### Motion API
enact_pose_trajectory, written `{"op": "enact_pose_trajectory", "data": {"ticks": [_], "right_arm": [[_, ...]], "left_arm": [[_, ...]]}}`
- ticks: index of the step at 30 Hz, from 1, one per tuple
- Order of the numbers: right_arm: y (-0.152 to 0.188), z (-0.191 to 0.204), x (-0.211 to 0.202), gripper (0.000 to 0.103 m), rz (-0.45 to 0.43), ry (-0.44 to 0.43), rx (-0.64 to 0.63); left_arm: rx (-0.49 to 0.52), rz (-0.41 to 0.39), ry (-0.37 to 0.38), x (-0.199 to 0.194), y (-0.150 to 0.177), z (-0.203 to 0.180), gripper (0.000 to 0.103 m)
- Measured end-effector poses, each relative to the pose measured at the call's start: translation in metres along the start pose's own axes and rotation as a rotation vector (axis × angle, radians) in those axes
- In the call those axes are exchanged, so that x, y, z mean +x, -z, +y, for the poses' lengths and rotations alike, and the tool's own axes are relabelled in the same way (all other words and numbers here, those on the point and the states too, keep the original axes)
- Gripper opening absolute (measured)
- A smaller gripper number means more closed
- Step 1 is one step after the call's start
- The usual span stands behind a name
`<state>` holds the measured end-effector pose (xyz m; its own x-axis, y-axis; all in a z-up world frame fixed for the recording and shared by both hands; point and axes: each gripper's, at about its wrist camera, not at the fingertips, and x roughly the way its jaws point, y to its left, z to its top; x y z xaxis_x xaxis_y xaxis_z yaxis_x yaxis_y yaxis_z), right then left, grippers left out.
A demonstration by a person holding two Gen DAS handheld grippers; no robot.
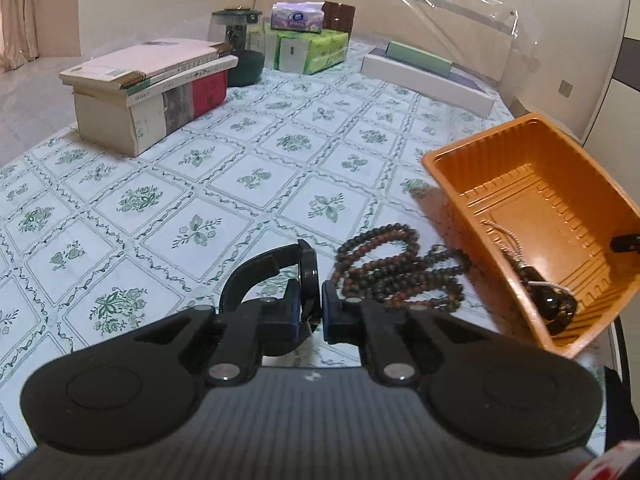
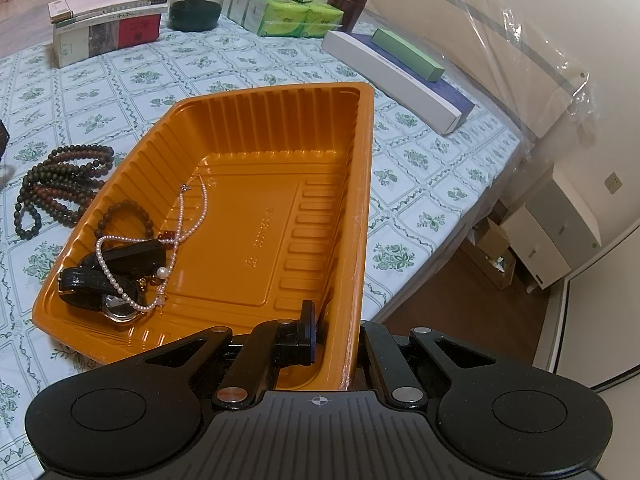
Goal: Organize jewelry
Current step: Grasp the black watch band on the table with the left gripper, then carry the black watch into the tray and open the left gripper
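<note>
My left gripper point(image 1: 311, 312) is shut on a black watch point(image 1: 308, 276), seen edge-on, with its strap point(image 1: 248, 272) arching to the left above the tablecloth. Just right of it, a long string of dark wooden beads point(image 1: 400, 268) lies on the cloth. Beyond the beads is an orange plastic tray point(image 2: 360, 168), tipped up on one side. My right gripper point(image 2: 334, 336) is shut on the tray's near right wall. The tray's low corner holds a pearl necklace point(image 2: 180, 236), a dark bead bracelet point(image 2: 128, 212) and black watches point(image 2: 96, 280). The wooden beads point(image 2: 60, 188) lie left of the tray.
A stack of books point(image 1: 152, 92), a glass jar point(image 1: 236, 32), tissue packs point(image 1: 312, 48) and long flat boxes point(image 1: 424, 76) line the far side of the table. The table's right edge point(image 2: 452, 236) drops to the floor by a white cabinet point(image 2: 552, 236).
</note>
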<state>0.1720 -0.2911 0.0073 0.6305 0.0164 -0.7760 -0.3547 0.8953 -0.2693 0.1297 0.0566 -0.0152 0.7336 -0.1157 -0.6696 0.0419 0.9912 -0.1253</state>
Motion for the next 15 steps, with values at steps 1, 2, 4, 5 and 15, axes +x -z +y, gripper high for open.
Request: {"op": "enact_pose_trajectory", "data": {"ticks": [1,2,4,5,15], "right_arm": [[0.0,0.0,0.0,0.004,0.0,0.0,0.0],[0.0,0.0,-0.001,0.004,0.0,0.0,0.0],[0.0,0.0,-0.001,0.004,-0.001,0.0,0.0],[0.0,0.0,-0.001,0.004,-0.001,0.0,0.0],[0.0,0.0,0.0,0.004,0.0,0.0,0.0]], "left_arm": [[0.001,-0.003,0.006,-0.002,0.0,-0.003,0.009],[0.003,-0.004,0.01,-0.002,0.0,-0.005,0.009],[0.006,-0.005,0.019,-0.003,-0.001,-0.009,0.009],[0.009,-0.006,0.023,-0.004,-0.001,-0.012,0.009],[0.038,-0.006,0.055,-0.002,-0.002,-0.03,0.009]]}}
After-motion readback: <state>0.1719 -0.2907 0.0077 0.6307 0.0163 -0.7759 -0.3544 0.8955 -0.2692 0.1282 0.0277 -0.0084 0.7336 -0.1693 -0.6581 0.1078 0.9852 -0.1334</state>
